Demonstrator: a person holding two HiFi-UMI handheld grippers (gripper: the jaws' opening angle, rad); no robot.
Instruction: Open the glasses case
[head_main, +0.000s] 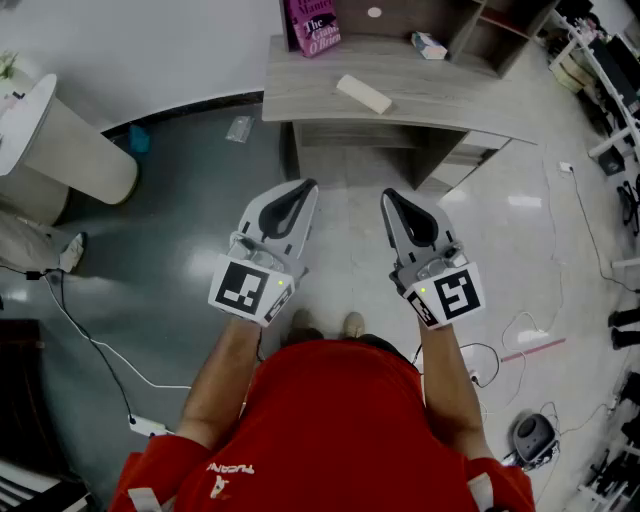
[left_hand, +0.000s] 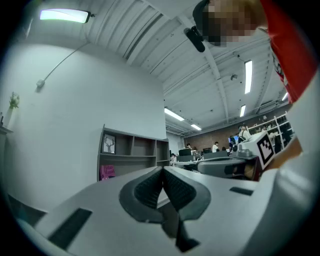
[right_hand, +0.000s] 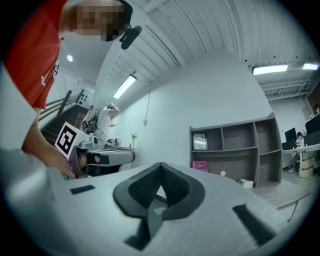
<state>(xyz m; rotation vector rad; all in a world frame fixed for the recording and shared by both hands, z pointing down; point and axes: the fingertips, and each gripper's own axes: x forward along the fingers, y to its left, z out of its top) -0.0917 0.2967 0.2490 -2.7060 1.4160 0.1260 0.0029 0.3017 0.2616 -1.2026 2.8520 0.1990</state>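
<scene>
Floor (head_main: 180, 220) lies open before the far desk (head_main: 300, 95); we hold left claw (head_main: 306, 186) and right claw (head_main: 389, 196) closed, empty.

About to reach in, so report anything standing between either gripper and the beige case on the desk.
Nothing visible does. The glasses case lies alone on the desk, the pink book and small box farther back. The left gripper and right gripper, both shut and empty, hang over the floor short of it.
</scene>
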